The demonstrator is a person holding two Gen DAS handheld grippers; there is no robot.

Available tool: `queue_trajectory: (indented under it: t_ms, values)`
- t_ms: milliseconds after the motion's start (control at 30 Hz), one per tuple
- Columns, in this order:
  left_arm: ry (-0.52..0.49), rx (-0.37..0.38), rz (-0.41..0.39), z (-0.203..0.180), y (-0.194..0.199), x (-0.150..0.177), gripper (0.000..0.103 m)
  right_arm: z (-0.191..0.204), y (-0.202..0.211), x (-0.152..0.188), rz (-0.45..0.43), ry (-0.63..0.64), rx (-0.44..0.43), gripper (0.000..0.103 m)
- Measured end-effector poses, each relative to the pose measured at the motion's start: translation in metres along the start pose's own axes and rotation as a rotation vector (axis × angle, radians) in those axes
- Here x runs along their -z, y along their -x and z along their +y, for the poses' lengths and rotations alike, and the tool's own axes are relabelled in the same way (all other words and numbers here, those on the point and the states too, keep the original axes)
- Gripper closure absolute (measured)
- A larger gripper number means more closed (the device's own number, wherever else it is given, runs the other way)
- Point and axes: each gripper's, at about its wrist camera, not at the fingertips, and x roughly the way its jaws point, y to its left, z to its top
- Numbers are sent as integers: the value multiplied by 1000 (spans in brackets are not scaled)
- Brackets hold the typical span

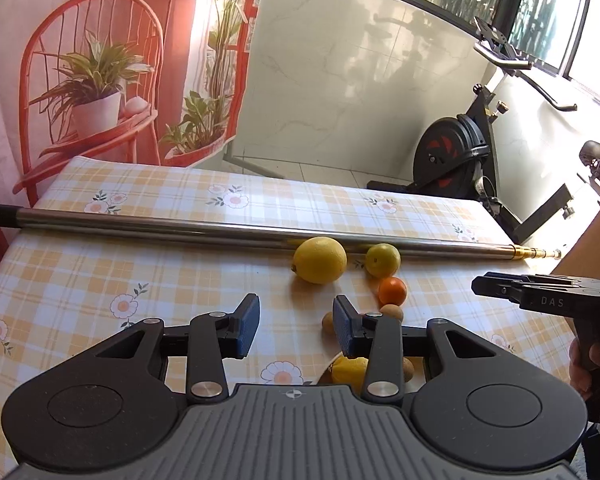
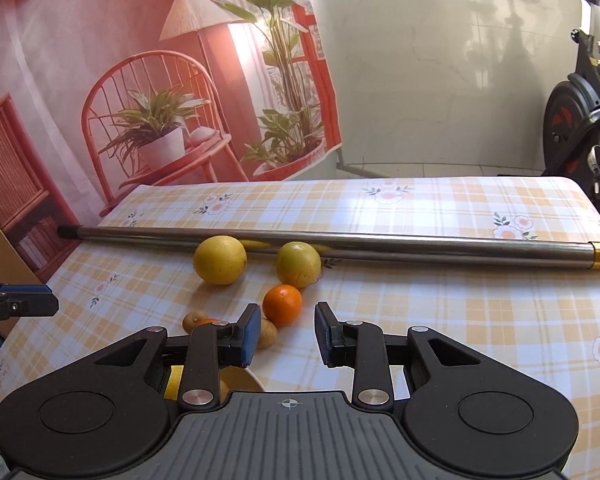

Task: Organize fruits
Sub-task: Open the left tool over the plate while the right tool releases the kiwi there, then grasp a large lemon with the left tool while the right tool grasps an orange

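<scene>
Worktop [image 1: 180,280], dressed in a yellow-and-white checked cloth with flower prints, is carrying the following, listed left to right.

Metal pole [image 1: 220,228]: lying across the far half of the worktop, a brass-coloured tip at its right end.

Left gripper [image 1: 296,326]: hovering over the near edge, fingers [image 1: 247,326] standing apart with nothing between the blue pads.

Large lemon [image 1: 320,260]: resting just in front of the pole, beside the fruit to its right.

Yellow-green citrus [image 1: 383,260]: sitting to the right of the lemon, close against the pole.

Orange [image 1: 393,291]: sitting in front of the citrus, nearer the grippers.

Small brown fruits [image 1: 392,312]: lying near the orange, partly hidden behind the left gripper's fingers.

Bowl [image 2: 252,382]: showing only as a pale rim under the grippers, with yellow fruit [image 1: 350,370] lying inside.

Right gripper [image 2: 286,336]: hovering over bare cloth to the right of the orange, fingers [image 2: 324,334] parted by a narrow gap and gripping nothing; a person's hand [image 1: 588,364] is holding its handle.
</scene>
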Motion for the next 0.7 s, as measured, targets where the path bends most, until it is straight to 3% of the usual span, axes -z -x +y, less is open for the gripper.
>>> queue_trajectory:
  t_ms: [300,567,600,700]
  values:
    - [43,10,12,1,-20,-7,61,-8,-9,3,8,-6,15,74]
    - [17,37,22,-8,-47,-24,61,-9,-25,4,26,-11,15,74]
    - [14,41,21,-10,-51,-27,59,-11,-27,3,27,-12,15,74]
    - [20,46,16,-14,-64,-34,40,-14,-32,1,30,-16,16,74]
